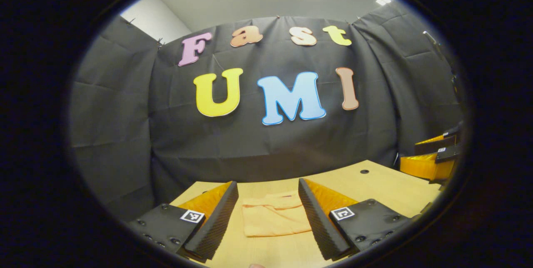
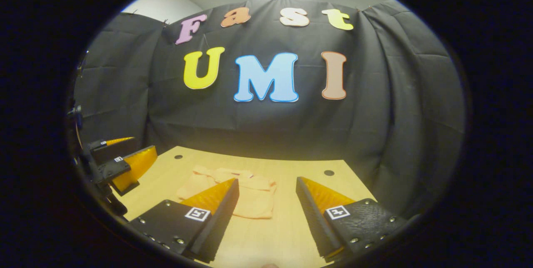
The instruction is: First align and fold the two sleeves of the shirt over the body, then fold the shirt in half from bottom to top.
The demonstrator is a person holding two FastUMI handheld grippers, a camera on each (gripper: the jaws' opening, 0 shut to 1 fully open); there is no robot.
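Observation:
A pale orange shirt (image 1: 272, 218) lies flat and folded into a compact rectangle on the light wooden table (image 1: 374, 184). In the left gripper view it sits between and beyond my left gripper (image 1: 268, 199), which hovers open above the table with nothing held. The right gripper view shows the same shirt (image 2: 250, 195) ahead and slightly left of my right gripper (image 2: 266, 195), also open and holding nothing. The left gripper (image 2: 125, 162) appears at the left edge of the right gripper view; the right gripper (image 1: 433, 157) appears at the right edge of the left gripper view.
Black cloth walls close the booth behind and beside the table. Two small dark holes (image 2: 329, 172) (image 2: 178, 157) mark the tabletop near its far edge. Bare wood (image 2: 300, 168) lies around the shirt.

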